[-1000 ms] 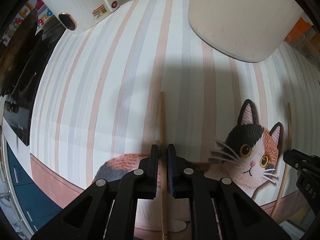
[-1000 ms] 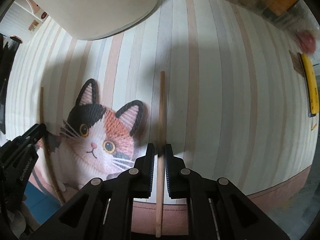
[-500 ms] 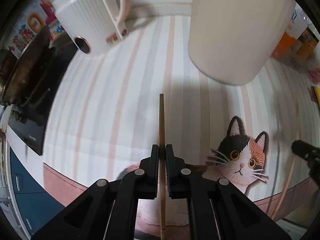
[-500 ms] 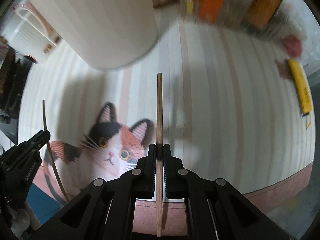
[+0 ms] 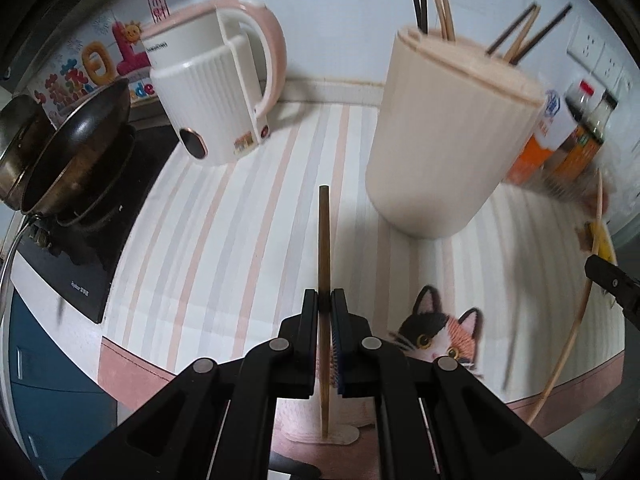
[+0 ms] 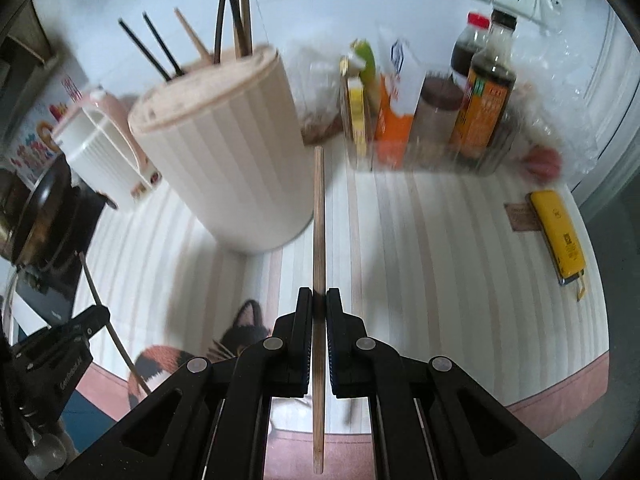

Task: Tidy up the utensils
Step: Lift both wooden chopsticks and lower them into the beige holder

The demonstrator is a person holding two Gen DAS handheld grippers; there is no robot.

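My left gripper point(image 5: 325, 300) is shut on a wooden chopstick point(image 5: 323, 248) and holds it above the striped mat, pointing forward. My right gripper point(image 6: 319, 298) is shut on a second wooden chopstick point(image 6: 318, 216), also lifted. The cream ribbed utensil holder point(image 5: 448, 136) stands ahead and right of the left gripper; in the right wrist view the holder point(image 6: 224, 152) is ahead and left. Several chopsticks point(image 6: 236, 12) stick out of its top. The right gripper's chopstick shows at the right edge of the left wrist view point(image 5: 588, 276).
A white and pink kettle point(image 5: 216, 92) stands at the back left, a pan point(image 5: 72, 148) on the stove further left. Sauce bottles and boxes point(image 6: 480, 92) line the back right. A yellow object point(image 6: 558, 236) lies at right. The cat picture point(image 5: 440, 340) is printed on the mat.
Both grippers have lifted and tilted up with their chopsticks off the mat. The holder's top, the kettle and the bottles have come into view.
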